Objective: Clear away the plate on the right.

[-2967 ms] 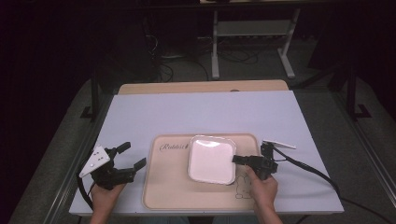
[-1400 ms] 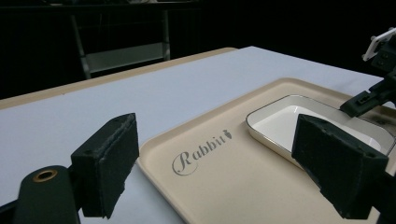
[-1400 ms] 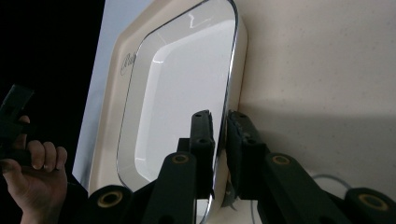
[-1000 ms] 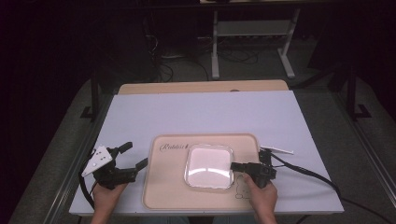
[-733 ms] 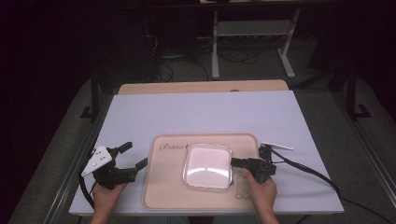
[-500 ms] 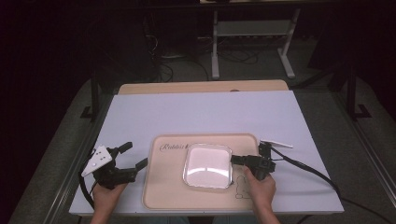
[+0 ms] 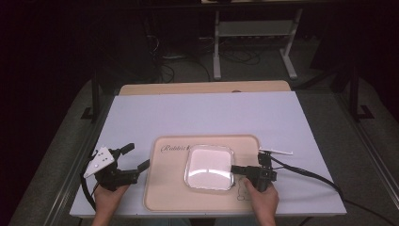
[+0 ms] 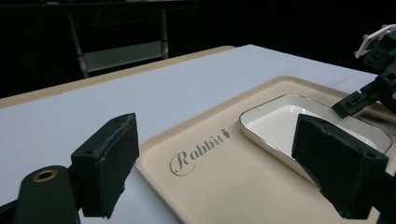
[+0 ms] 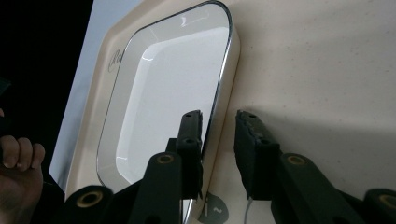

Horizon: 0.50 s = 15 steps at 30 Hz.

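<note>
My right gripper straddles the rim of the shallow white square dish on the beige plastic tray, jaws parted, not clamping; lifting now risks slipping. My left gripper idles open.

Table, pale lavender-white top, wooden far edge; one beige tray lying flat between the two tongs.

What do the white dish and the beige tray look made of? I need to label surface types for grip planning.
The white dish looks like glazed ceramic or glossy melamine: bright highlights run along its dark-lined rim, and its floor reflects light. The beige tray looks like matte moulded plastic: an even, faintly speckled surface with a printed logo and no glare. Neither can be settled by sight alone.
</note>
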Tool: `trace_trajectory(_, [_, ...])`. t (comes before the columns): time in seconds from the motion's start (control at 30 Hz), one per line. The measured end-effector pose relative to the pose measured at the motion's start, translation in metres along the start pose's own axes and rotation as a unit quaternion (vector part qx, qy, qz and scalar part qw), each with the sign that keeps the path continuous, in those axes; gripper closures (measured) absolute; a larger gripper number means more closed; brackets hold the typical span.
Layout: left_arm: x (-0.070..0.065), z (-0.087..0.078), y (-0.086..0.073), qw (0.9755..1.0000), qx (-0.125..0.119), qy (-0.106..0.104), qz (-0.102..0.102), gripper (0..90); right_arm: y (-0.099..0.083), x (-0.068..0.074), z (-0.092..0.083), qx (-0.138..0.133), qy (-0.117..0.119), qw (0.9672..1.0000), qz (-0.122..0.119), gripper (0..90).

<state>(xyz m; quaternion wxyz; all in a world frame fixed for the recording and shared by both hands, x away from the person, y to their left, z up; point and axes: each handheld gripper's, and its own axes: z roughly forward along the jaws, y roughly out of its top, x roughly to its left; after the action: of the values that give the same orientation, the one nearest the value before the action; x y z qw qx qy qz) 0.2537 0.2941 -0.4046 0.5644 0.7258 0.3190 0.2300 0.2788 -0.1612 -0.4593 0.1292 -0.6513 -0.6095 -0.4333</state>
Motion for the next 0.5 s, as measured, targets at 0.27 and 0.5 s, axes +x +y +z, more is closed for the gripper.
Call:
trace_trajectory(0.27, [0.001,-0.001,0.0,1.0,-0.001,0.001,-0.001,14.3,0.01,0.005,-0.001,0.0,-0.006,0.9997,-0.022,81.3])
trace_trajectory(0.5, [0.001,-0.001,0.0,1.0,0.0,0.001,0.0,14.3,0.018,0.003,0.002,0.01,-0.004,0.9996,-0.027,83.3])
